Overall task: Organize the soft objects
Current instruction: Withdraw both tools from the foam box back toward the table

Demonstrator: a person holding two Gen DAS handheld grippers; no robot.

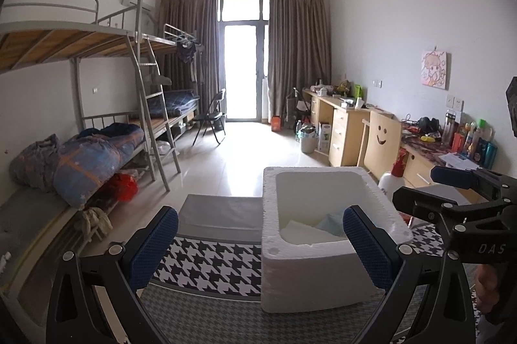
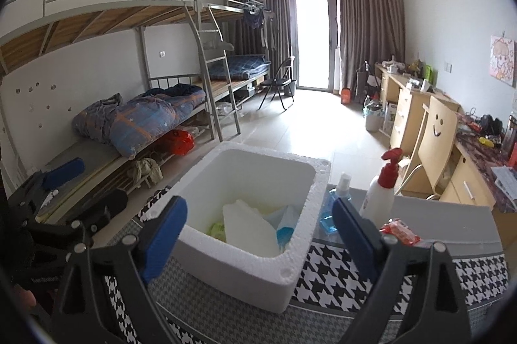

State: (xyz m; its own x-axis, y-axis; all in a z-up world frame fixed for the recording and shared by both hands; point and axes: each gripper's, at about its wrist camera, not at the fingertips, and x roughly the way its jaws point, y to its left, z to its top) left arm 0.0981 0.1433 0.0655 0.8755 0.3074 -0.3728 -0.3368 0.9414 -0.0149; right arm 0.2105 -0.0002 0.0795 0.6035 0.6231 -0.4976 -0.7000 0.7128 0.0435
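From the left wrist view, the left tongs (image 1: pixel 260 244) stood released, their blue ribbed pads spread wide and holding nothing. Between them sat the white foam box (image 1: pixel 323 266), thick-walled and grainy, on the counter (image 1: pixel 213 263) with its black-and-white houndstooth cloth. Pale folded soft objects (image 1: pixel 323 229) lay at the box's bottom. The right tongs (image 1: pixel 429 189) hung just right of the box, also released.

From the right wrist view, the right tongs (image 2: pixel 260 231) gaped empty over the box (image 2: pixel 245 273). Beside the box's right wall stood a clear blue spray bottle (image 2: pixel 334 205), then a white bottle with a red trigger (image 2: pixel 381 189), then a crinkly red packet (image 2: pixel 400 231).
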